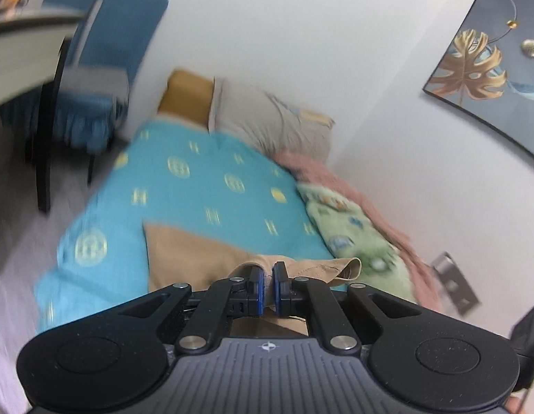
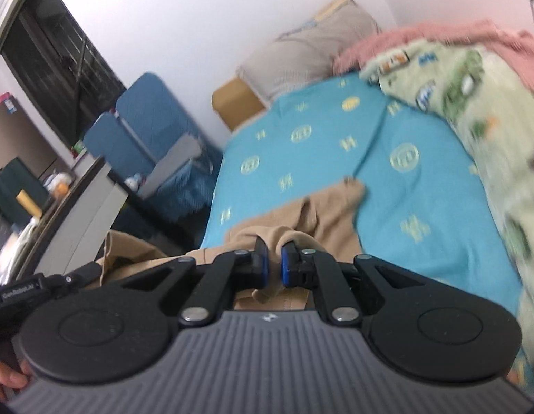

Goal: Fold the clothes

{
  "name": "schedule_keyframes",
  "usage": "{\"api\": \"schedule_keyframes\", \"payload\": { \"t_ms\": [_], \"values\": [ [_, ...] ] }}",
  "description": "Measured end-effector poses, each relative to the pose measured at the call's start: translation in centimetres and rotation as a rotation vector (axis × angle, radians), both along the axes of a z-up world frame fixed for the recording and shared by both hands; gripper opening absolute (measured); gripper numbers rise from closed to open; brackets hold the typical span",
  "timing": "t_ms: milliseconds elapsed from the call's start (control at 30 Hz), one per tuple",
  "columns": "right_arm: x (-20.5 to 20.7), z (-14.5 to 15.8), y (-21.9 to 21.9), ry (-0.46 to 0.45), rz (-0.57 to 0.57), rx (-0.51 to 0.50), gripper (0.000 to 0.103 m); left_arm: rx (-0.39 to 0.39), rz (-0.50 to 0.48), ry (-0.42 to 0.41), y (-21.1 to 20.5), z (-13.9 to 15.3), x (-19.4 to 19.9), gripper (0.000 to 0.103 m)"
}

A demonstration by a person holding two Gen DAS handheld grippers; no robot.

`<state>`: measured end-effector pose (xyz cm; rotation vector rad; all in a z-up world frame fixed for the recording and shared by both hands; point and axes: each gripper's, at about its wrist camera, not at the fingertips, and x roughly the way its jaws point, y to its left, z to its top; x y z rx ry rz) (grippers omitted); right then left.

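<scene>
Tan garment [image 1: 194, 258]: the piece I'm folding; it lies partly on the turquoise bedsheet [image 1: 197, 179], near the edge closest to me, with both grippers pinching bunches of its cloth. I can't tell which kind of garment it is.
Left gripper [image 1: 267, 284]: clenched on a fold of the tan fabric, which rises between the blue pads; a hemmed opening sits just to its right.
Left-side surroundings: blue chairs [image 1: 104, 69] stand off the bed's left; I judge they are well clear of my swing.
Right gripper [image 2: 273, 264]: also clamped on a gather of the tan garment [image 2: 318, 214]; beyond it a flap spreads over the sheet to a corner.
Right-side clutter: a green printed blanket [image 2: 474, 103] and a pink one [image 2: 439, 38] are heaped along the wall side.
Step in hand, as I judge it: carrying the pinched edge to lay a fold.
How I'd do it well: keep both grips level and the span between them taut, move together, lay the cloth on bare sheet short of the green blanket, and release only once the edge lies flat.
Caution: both views are motion-blurred, so I'd slow down before placing.
</scene>
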<state>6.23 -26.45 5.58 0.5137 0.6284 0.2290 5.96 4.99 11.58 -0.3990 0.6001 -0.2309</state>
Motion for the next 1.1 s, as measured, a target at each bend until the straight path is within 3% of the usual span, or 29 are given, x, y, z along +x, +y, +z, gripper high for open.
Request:
{"api": "schedule_keyframes", "payload": {
  "t_ms": [133, 300, 500, 633, 833, 933, 1033, 1100],
  "values": [
    [5.2, -2.0, 1.1, -0.027, -0.020, -0.038, 0.011, 0.098, 0.032, -0.033, -1.7, -2.6, 5.3, 0.006],
    [10.1, -6.8, 2.3, -0.040, 0.000, -0.117, 0.011, 0.214, 0.052, -0.045, -2.9, -9.1, 9.7, 0.007],
    [12.3, -14.8, 4.0, 0.007, 0.077, -0.240, 0.011, 0.272, 0.024, 0.069, -2.1, -19.9, 11.8, 0.007],
    [13.6, -18.0, 4.9, 0.088, 0.086, -0.278, 0.011, 0.285, 0.000, 0.125, -1.9, -24.2, 12.1, 0.007],
    [14.0, -19.7, 5.2, 0.121, 0.080, -0.297, 0.012, 0.329, -0.026, 0.113, -2.3, -24.5, 11.9, 0.012],
    [13.3, -19.2, 5.0, 0.124, 0.062, -0.277, 0.013, 0.348, -0.028, 0.110, -2.7, -23.5, 11.0, 0.036],
    [12.2, -18.0, 4.9, 0.113, 0.053, -0.304, 0.020, 0.376, -0.043, 0.087, -3.4, -22.2, 9.2, 0.056],
    [11.1, -16.9, 4.9, 0.082, 0.047, -0.313, 0.061, 0.400, -0.040, 0.063, -4.1, -20.9, 7.8, 0.064]
  ]
}}
